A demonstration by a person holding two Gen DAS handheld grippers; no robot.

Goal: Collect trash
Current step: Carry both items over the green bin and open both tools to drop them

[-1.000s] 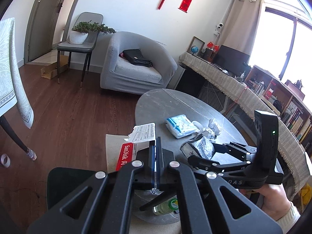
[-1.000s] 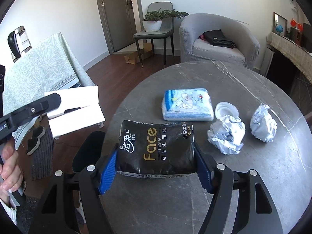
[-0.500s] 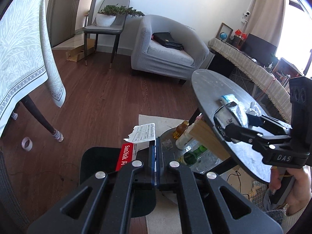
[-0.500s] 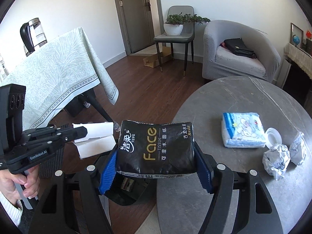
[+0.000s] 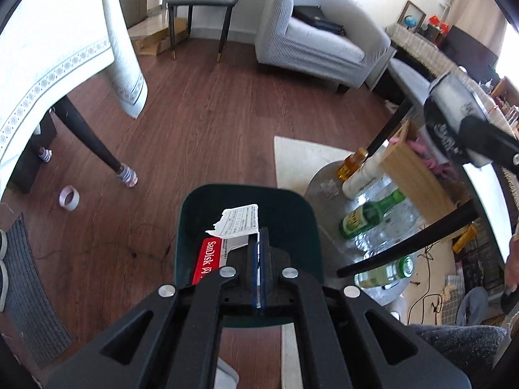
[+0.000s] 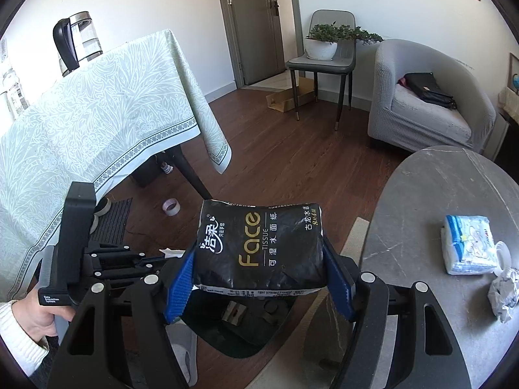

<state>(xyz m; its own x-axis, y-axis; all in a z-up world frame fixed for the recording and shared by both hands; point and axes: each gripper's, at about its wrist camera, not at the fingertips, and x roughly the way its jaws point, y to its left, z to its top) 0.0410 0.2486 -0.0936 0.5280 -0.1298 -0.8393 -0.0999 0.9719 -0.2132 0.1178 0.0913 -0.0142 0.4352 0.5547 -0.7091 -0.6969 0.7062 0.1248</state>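
My left gripper (image 5: 259, 243) is shut on a torn red-and-white SanDisk card (image 5: 227, 236) and hangs over a dark green bin (image 5: 292, 214) on the floor. My right gripper (image 6: 259, 275) is shut on a black Face tissue pack (image 6: 259, 246), its blue pads pressing both ends. The pack hangs above the same bin (image 6: 240, 334), just off the edge of the round grey table (image 6: 438, 194). In the right wrist view the left gripper (image 6: 155, 261) sits low at the left with the white card (image 6: 172, 253) in its tips. On the table lie a blue tissue pack (image 6: 468, 243) and crumpled foil (image 6: 504, 291).
Bottles (image 5: 369, 217) and a wooden box (image 5: 412, 175) stand under the round table. A tape roll (image 5: 68, 197) lies on the wood floor near the leg of a cloth-covered table (image 6: 97, 123). A grey armchair (image 6: 431, 97) and a chair with a plant (image 6: 324, 55) stand behind.
Both grippers have swung away from the round table toward the bin. The left one has sunk and tipped downward over it; the right has carried the black pack past the table's edge.
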